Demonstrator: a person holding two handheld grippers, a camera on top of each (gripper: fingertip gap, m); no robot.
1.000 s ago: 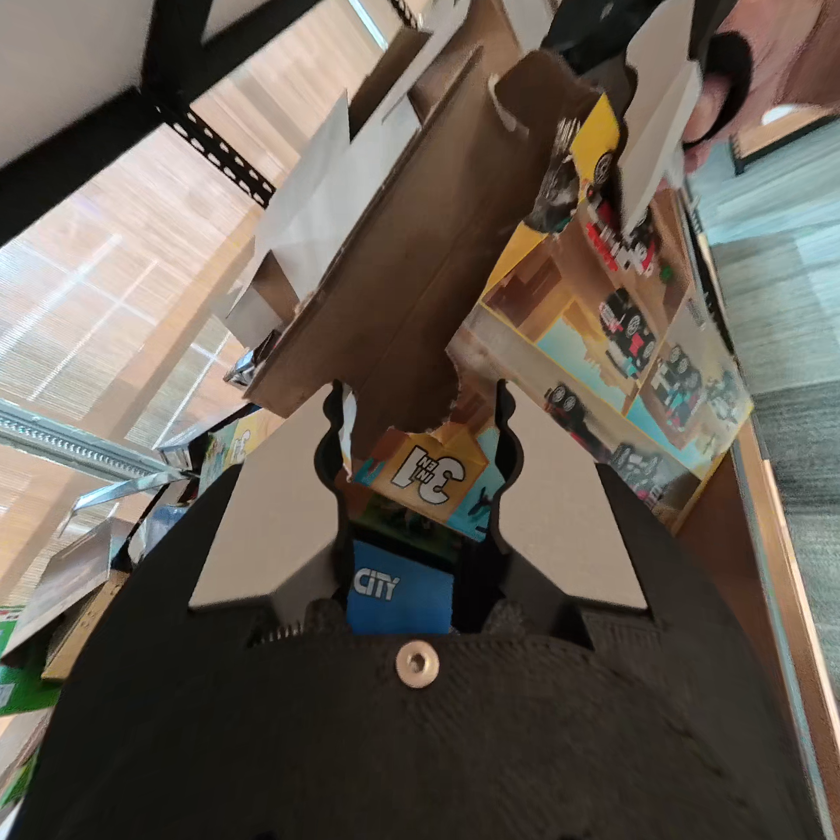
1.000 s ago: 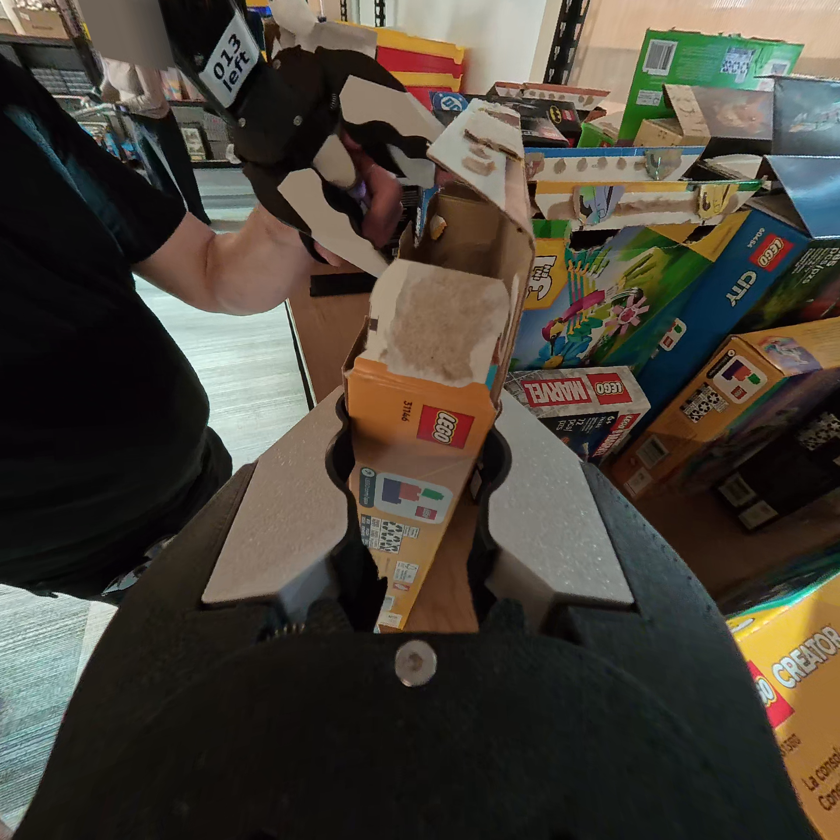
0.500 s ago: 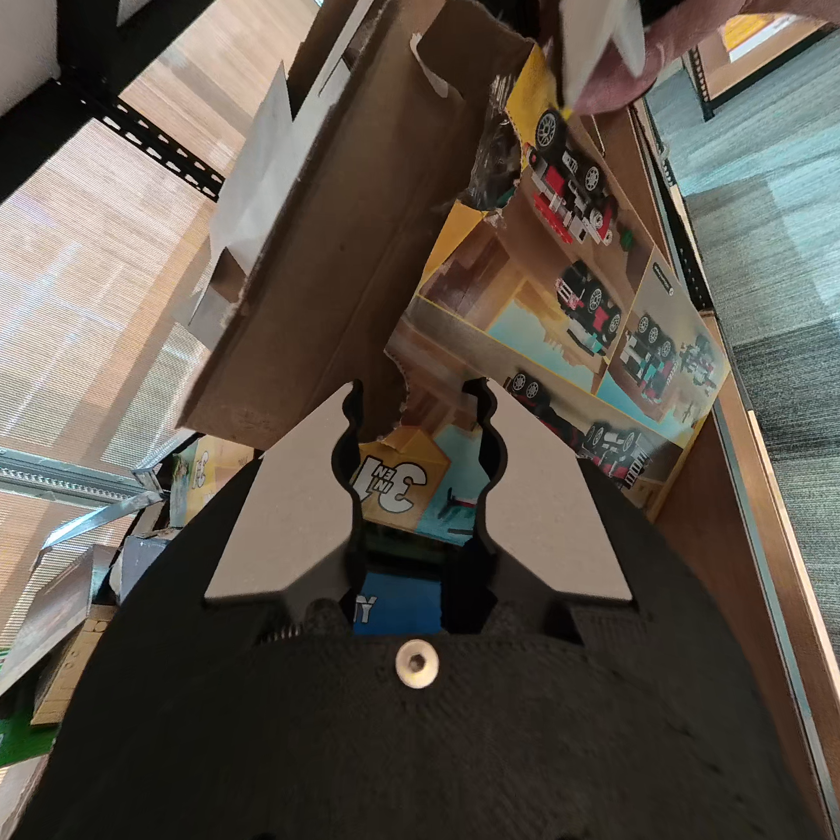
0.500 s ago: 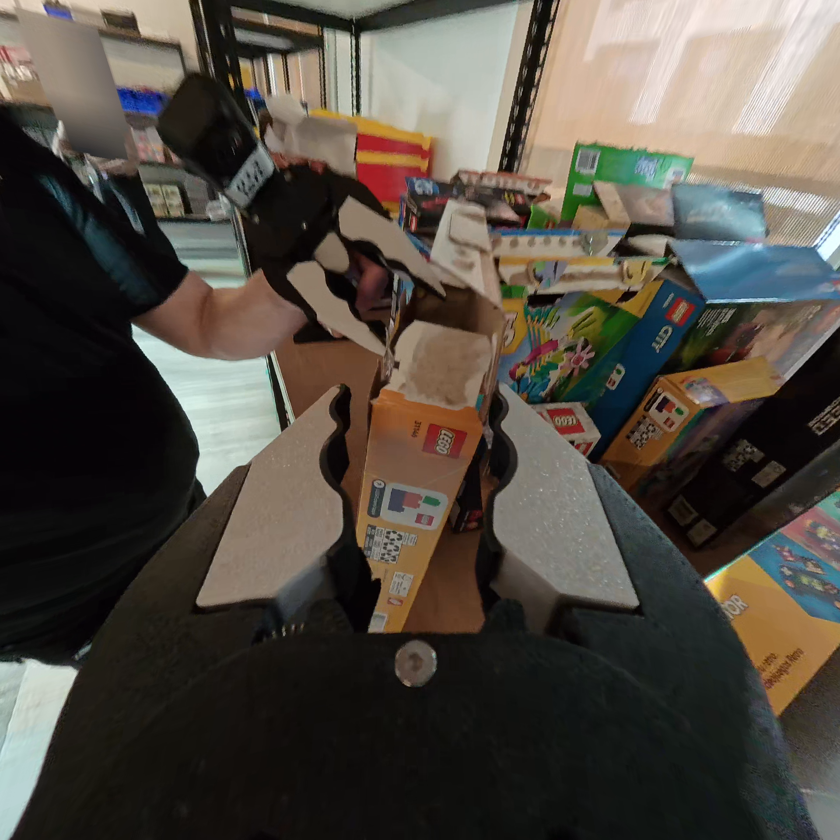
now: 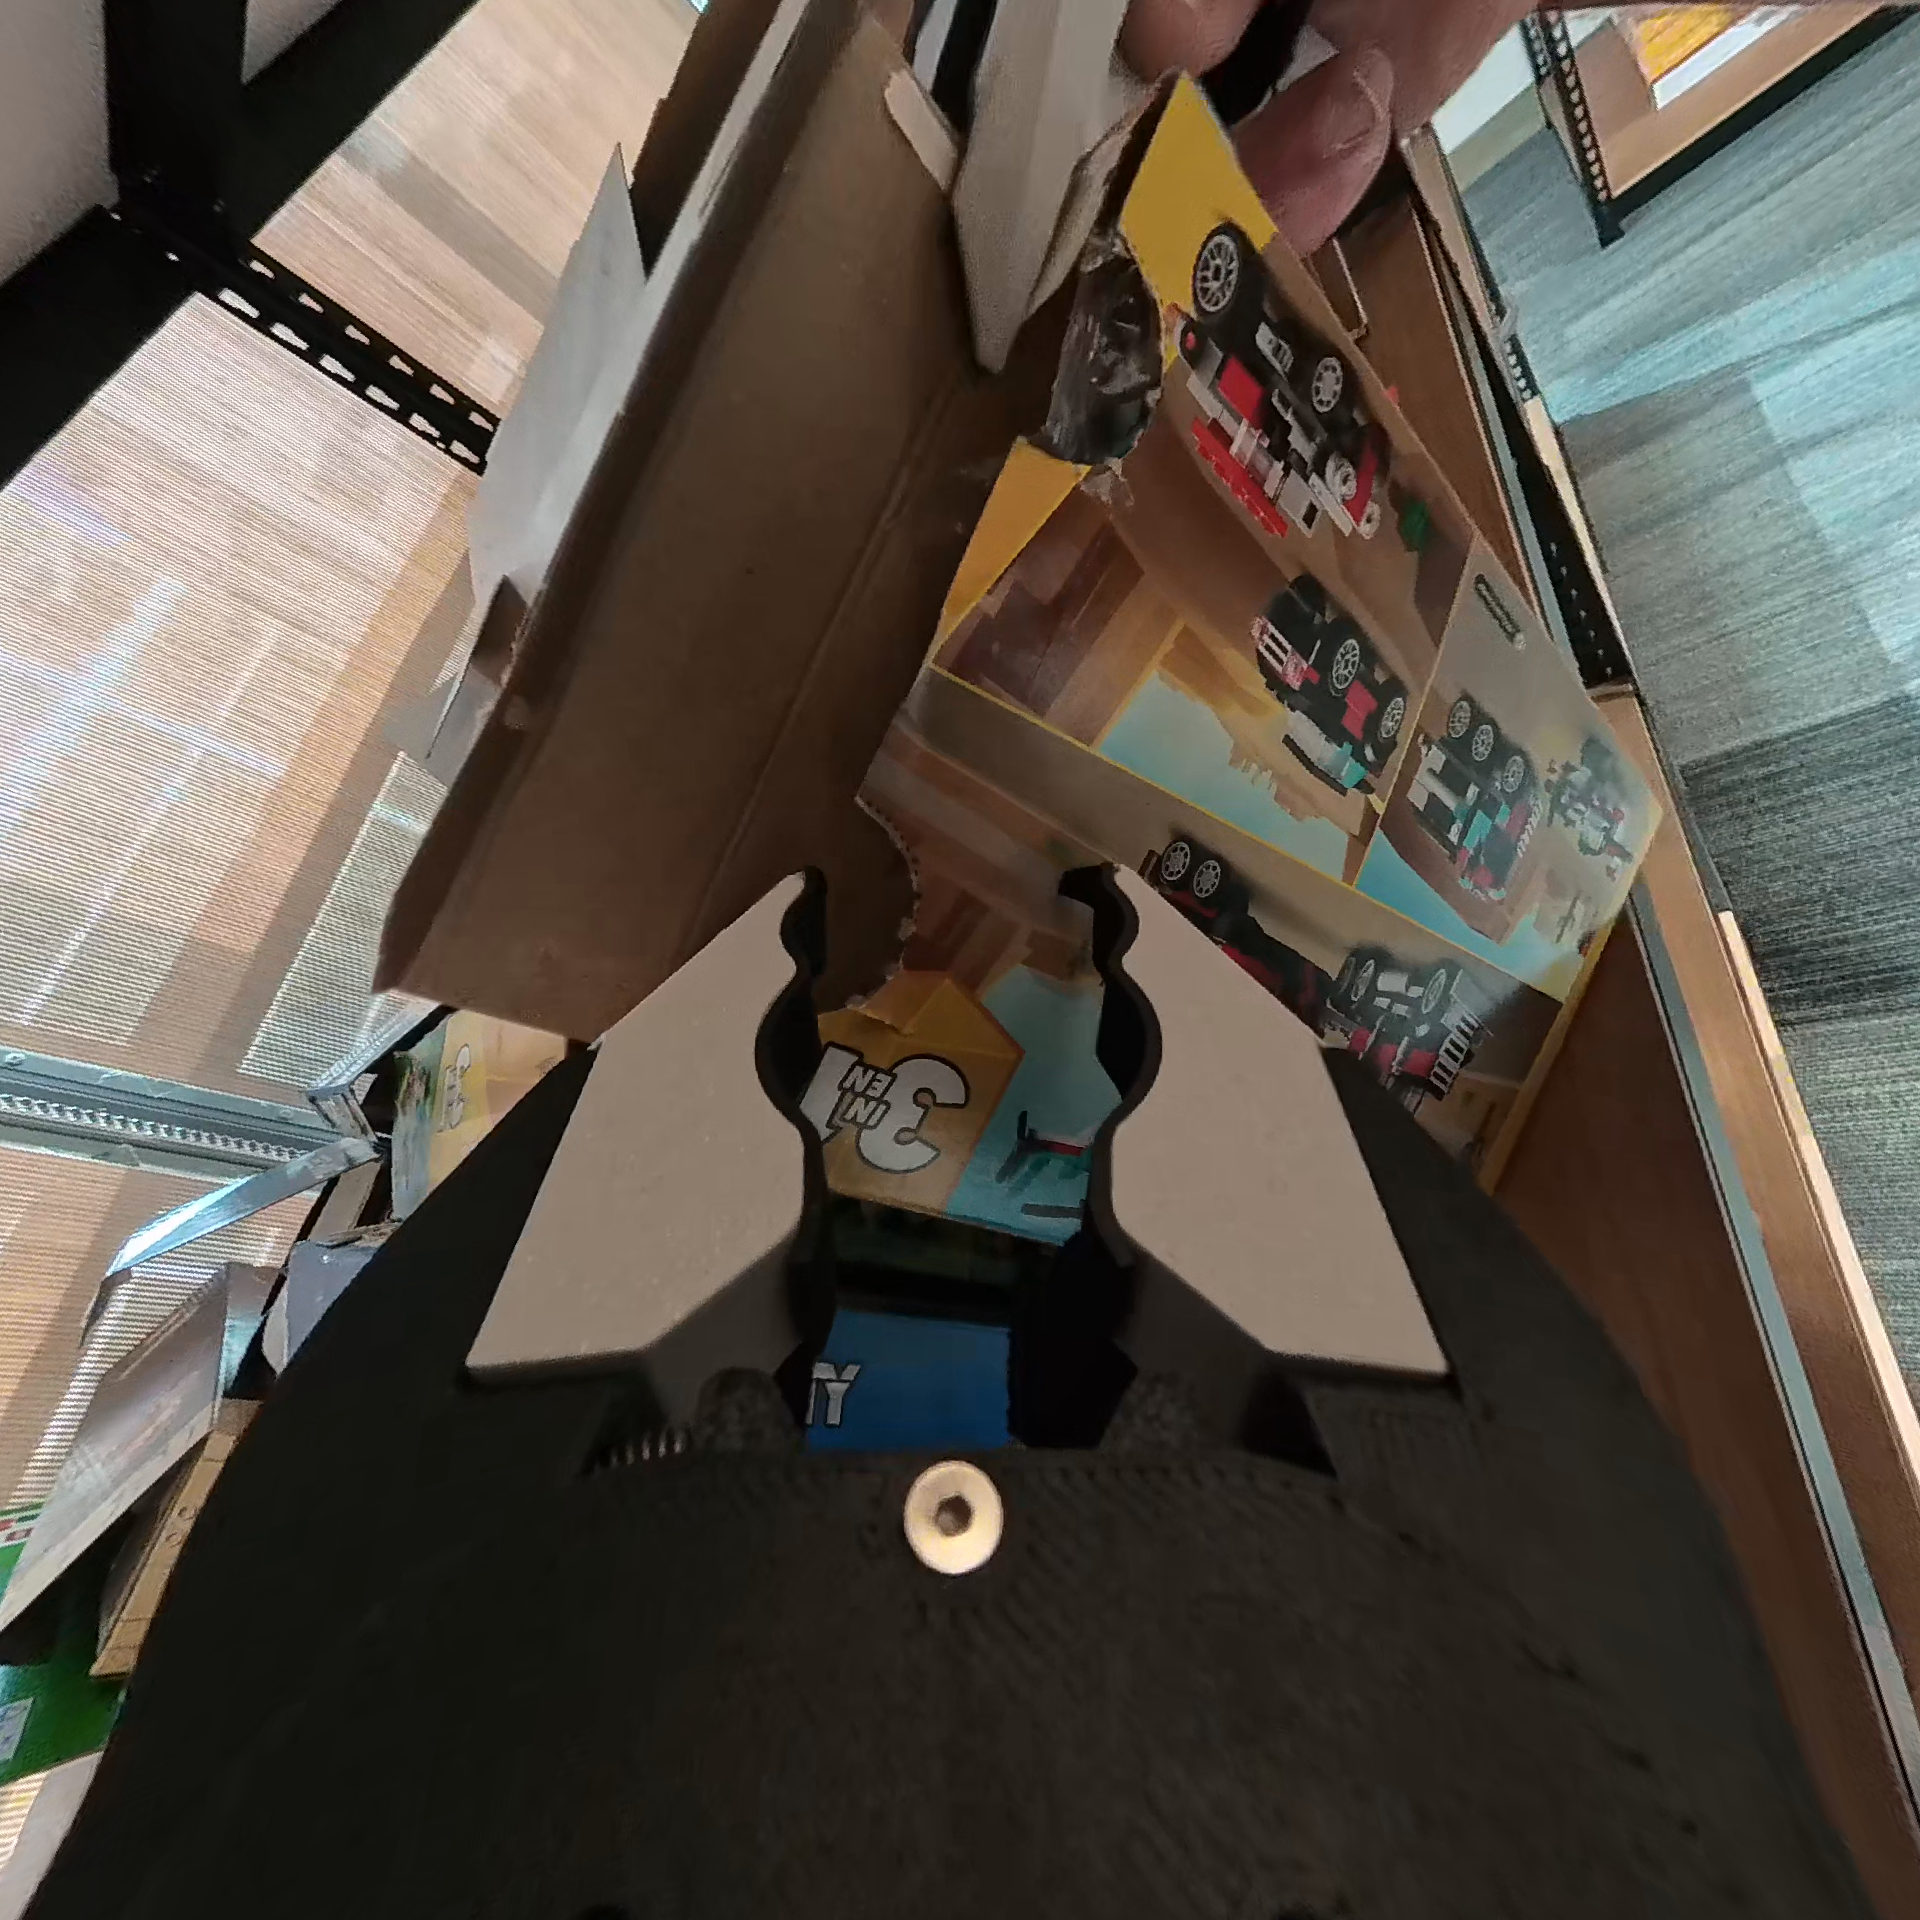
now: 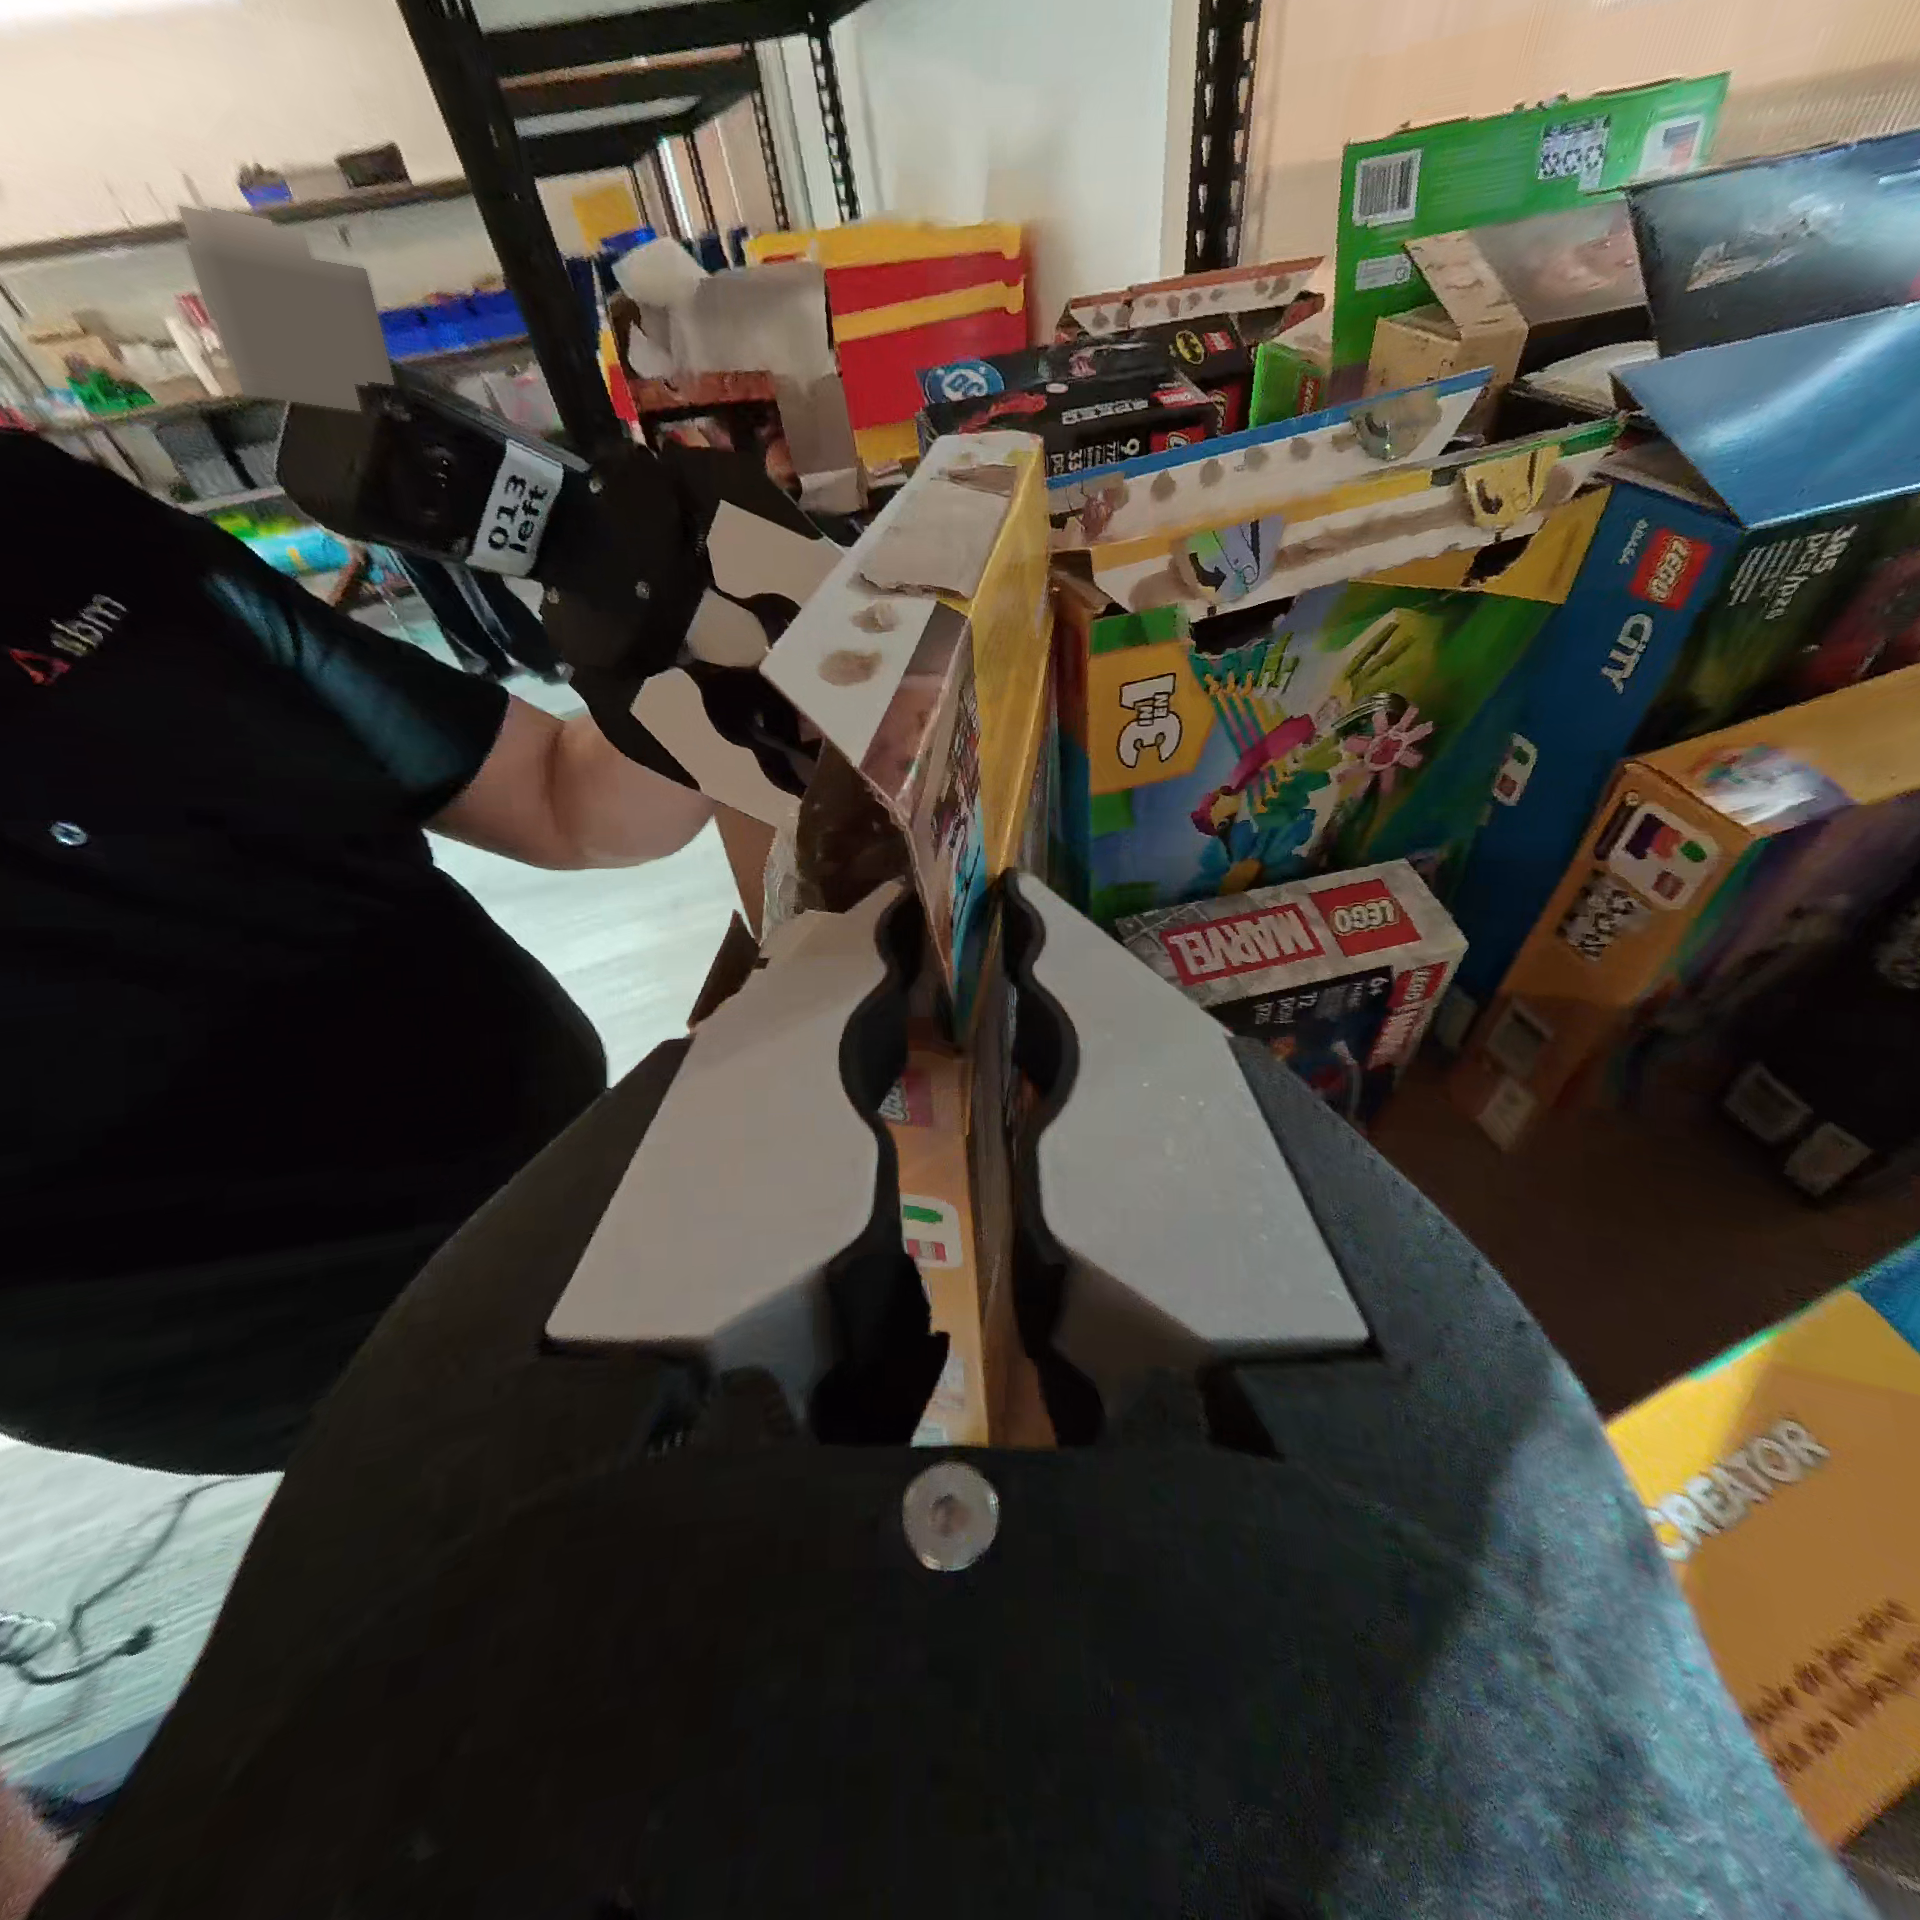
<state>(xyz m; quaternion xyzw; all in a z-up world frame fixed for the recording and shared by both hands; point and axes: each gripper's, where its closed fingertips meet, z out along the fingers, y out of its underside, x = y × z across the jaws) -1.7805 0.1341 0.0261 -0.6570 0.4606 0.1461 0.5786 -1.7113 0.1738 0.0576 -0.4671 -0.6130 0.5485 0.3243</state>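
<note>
Right wrist view: right gripper [image 6: 961, 914] clamped narrow on flattened yellow cardboard toy box [image 6: 987, 665]; left gripper [image 5: 940, 914] wide, seemingly not gripping it

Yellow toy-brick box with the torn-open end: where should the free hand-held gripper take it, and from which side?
Judging by its pose, grip the open end's upper panel of the yellow toy-brick box, coming from the person's side. The right hand-held gripper already pinches the flattened lower edge; the left hand-held gripper stands open at that end.

Bright daylight through window blinds [image 5: 208, 644]; strong fisheye edge bending; background perhaps slightly motion-blurred.
</note>
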